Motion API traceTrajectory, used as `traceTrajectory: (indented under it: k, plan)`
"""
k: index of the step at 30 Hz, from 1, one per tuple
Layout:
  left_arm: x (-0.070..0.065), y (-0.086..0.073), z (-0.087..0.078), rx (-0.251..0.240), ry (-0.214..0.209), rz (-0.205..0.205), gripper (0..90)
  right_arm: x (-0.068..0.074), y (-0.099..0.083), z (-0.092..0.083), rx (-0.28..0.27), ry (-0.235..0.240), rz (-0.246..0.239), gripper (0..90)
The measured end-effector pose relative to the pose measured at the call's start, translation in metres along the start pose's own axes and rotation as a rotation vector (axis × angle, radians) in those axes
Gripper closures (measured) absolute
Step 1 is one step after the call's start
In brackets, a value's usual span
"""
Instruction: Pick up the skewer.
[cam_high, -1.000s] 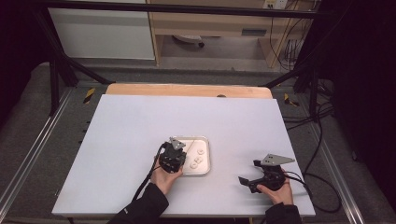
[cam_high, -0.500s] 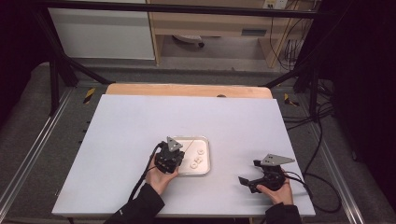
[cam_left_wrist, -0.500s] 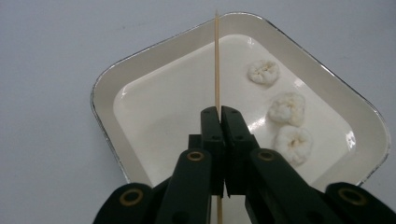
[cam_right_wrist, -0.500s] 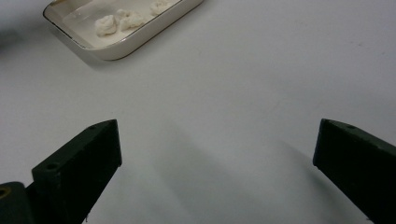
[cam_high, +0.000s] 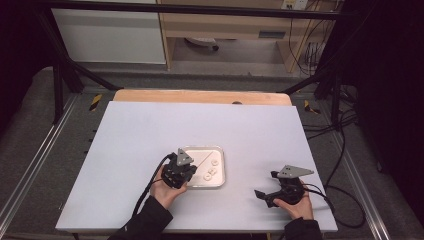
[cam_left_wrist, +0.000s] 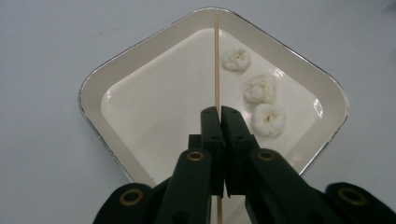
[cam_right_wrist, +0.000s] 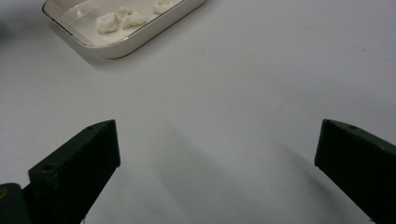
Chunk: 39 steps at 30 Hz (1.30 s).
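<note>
The left tool (cam_left_wrist: 218, 116) was clamped tight on a thin wooden skewer (cam_left_wrist: 216, 65), whose tip reached ahead of it over the white tray (cam_left_wrist: 98, 79). The three dough pieces (cam_left_wrist: 256, 88) lay just to the skewer's right. A good spearing probably called for steering the tip sideways onto the nearest piece while keeping the grip firm; the right tool (cam_right_wrist: 215, 154) rested wide open and empty on the surface (cam_right_wrist: 261, 70).

Nothing here can be read. From where I stand there is no lettering, brand, number or sign to make out on anything in sight.
</note>
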<state>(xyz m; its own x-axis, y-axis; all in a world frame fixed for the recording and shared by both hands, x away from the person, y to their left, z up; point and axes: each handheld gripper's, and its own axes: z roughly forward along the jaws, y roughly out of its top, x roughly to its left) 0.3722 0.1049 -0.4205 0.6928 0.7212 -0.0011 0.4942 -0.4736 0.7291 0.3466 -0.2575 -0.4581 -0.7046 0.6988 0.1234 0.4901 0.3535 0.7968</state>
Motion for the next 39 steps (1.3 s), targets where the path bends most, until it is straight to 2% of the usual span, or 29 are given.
traceTrajectory:
  k: [10, 17, 24, 27, 29, 33, 39]
  plan:
    - [0.001, 0.0, -0.008, -0.01, -0.058, 0.028, 88.5, 0.007, 0.005, 0.003, 0.0, 0.003, -0.027, 0.6]
    - [-0.003, 0.001, -0.011, -0.004, -0.099, 0.056, 88.5, 0.015, 0.011, 0.007, 0.014, -0.015, -0.056, 0.6]
    - [-0.007, 0.004, -0.013, 0.002, -0.13, 0.082, 88.5, 0.025, 0.017, 0.01, 0.036, -0.039, -0.11, 0.7]
    - [-0.008, 0.006, -0.014, 0.008, -0.139, 0.097, 88.6, 0.029, 0.022, 0.011, 0.053, -0.056, -0.15, 0.9]
    - [-0.009, 0.007, -0.014, 0.015, -0.146, 0.108, 88.5, 0.03, 0.023, 0.011, 0.055, -0.058, -0.158, 1.1]
    - [-0.01, 0.01, -0.014, 0.028, -0.161, 0.132, 88.6, 0.036, 0.029, 0.014, 0.075, -0.068, -0.221, 2.0]
    - [-0.013, 0.012, -0.013, 0.057, -0.179, 0.174, 88.5, 0.042, 0.034, 0.016, 0.099, -0.074, -0.264, 3.4]
